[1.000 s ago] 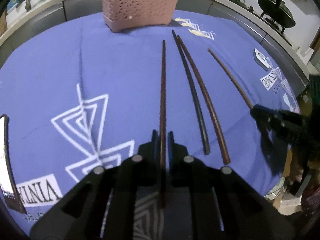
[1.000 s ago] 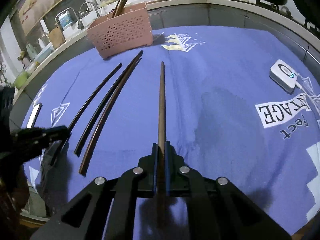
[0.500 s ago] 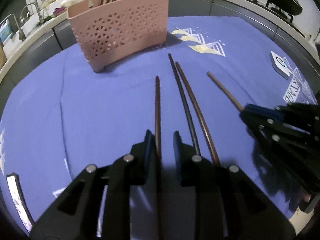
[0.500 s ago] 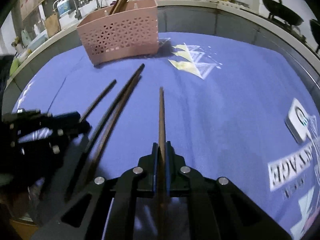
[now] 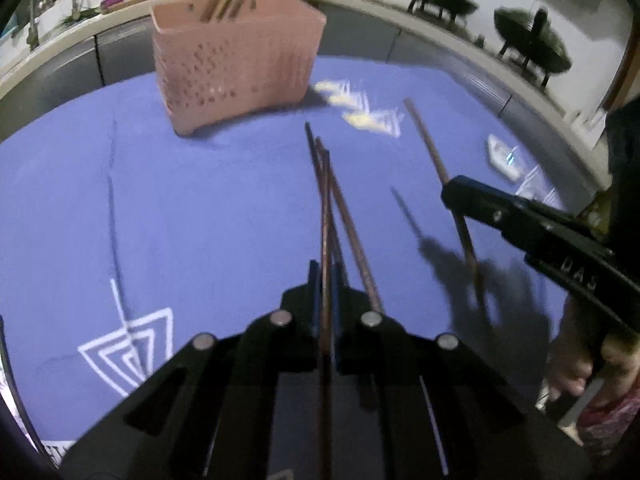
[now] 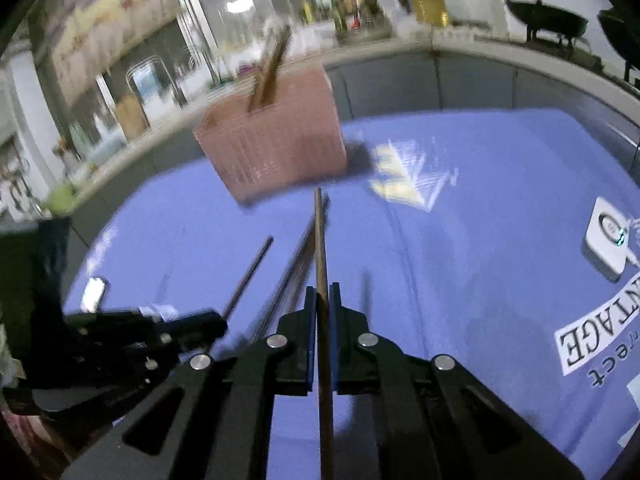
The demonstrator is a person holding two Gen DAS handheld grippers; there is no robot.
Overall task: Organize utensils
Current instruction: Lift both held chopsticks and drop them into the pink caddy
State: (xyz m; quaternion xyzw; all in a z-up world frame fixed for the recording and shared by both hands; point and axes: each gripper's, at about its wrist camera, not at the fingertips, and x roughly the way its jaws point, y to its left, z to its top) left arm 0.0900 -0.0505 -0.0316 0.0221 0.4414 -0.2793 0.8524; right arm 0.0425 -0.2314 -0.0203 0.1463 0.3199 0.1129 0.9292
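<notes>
White device [image 6: 607, 249] on blue cloth [image 6: 460, 272]

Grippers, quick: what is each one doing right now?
Left gripper: jaws have just closed, shut on a thin dark wooden chopstick.
Right gripper: shut on a brown wooden chopstick.

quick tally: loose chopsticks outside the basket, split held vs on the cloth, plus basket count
Chopsticks held in jaws: 2, one in the left gripper, one in the right gripper.
Chopsticks lying on the blue cloth: 2, side by side.
Pink basket: 1, with more sticks inside, too blurred to count.
Total: 4 loose chopsticks, 1 basket.
</notes>
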